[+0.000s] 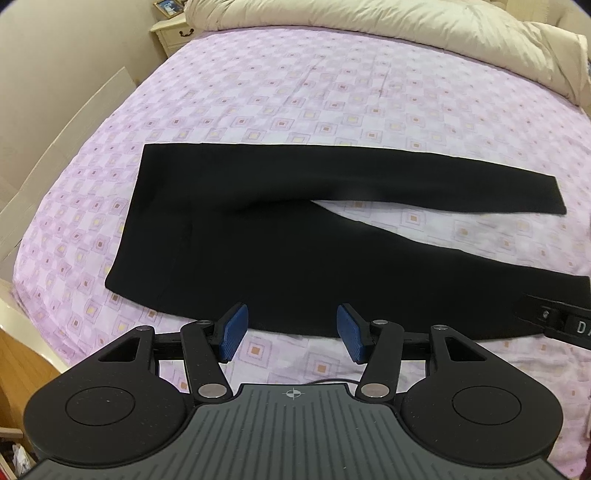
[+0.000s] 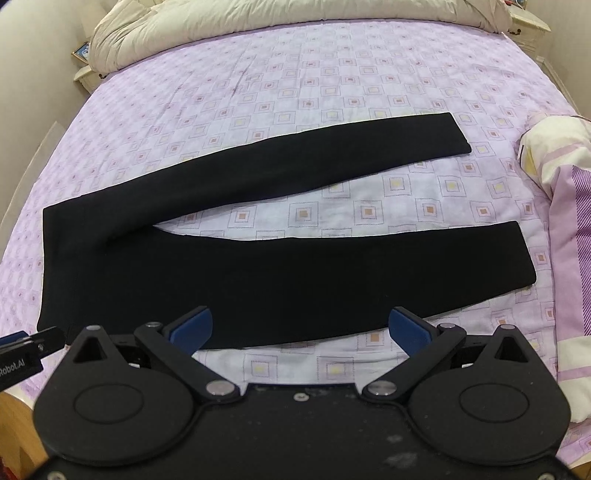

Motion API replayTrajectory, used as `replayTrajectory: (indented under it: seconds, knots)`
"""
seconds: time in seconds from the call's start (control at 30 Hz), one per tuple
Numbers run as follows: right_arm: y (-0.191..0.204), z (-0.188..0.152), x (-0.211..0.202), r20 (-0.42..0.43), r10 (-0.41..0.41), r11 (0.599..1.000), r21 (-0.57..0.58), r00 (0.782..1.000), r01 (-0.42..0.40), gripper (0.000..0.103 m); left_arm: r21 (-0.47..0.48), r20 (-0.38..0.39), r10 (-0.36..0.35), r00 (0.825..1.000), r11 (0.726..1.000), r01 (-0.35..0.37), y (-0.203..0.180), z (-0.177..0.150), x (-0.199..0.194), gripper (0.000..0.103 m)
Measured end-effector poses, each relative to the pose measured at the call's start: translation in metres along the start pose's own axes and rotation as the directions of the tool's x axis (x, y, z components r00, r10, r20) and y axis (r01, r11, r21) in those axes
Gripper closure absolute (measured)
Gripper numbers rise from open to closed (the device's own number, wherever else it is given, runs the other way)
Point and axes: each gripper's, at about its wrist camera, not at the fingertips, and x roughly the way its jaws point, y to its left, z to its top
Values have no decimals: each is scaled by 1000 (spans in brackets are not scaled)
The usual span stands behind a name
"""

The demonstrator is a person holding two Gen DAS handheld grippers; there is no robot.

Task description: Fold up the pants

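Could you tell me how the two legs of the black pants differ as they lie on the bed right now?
The far leg angles away toward the duvet; the near leg runs along the bed's front edge. The far leg's cuff stops short of the near leg's cuff. Both lie flat, spread apart in a V, ungrasped.

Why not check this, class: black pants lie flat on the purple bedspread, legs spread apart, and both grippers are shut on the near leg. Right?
Not quite. Both the left gripper and right gripper are open, holding nothing, as each wrist view shows. The pants do lie flat on the bedspread, legs apart.
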Motion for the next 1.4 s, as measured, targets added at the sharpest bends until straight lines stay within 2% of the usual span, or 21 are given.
replayTrajectory:
  seconds: [0.2, 0.37, 0.4, 0.47, 0.6, 0.77, 0.93, 1.1, 1.3, 1.4]
  knots:
    - [10, 0, 6, 14, -15, 999, 35, 1000, 14, 0, 60, -5, -36, 999, 998, 36, 8, 13, 19, 51]
    - [29, 8, 16, 41, -16, 1000, 5, 999, 16, 0, 96, -13, -69, 998, 993, 70, 25, 31, 40, 52]
    - [33, 12, 20, 48, -16, 1000, -7, 999, 16, 2, 97, -13, -70, 997, 993, 71, 29, 36, 45, 52]
    - [39, 21, 30, 48, -19, 1000, -22, 999, 20, 18, 93, -15, -71, 997, 993, 72, 37, 45, 57, 52]
    - [44, 55, 60, 21, -27, 1000, -5, 999, 27, 19, 74, -25, -58, 998, 995, 60, 53, 69, 83, 52]
    - [40, 117, 107, 5, -54, 998, 31, 999, 54, 19, 50, -36, -32, 999, 998, 34, 64, 98, 111, 52]
    - [18, 191, 166, -46, -83, 976, 196, 995, 91, 16, 38, -47, -21, 999, 999, 23, 65, 119, 136, 52]
    - [-9, 248, 227, -95, -139, 920, 357, 986, 164, 16, 40, -71, -22, 997, 999, 25, 59, 126, 156, 52]
    - [-23, 275, 277, -160, -250, 878, 378, 955, 294, 16, 65, -92, -24, 995, 997, 30, 51, 126, 173, 52]
    - [-31, 271, 294, -219, -255, 865, 384, 942, 324, 27, 78, -96, -25, 995, 996, 33, 50, 133, 181, 52]
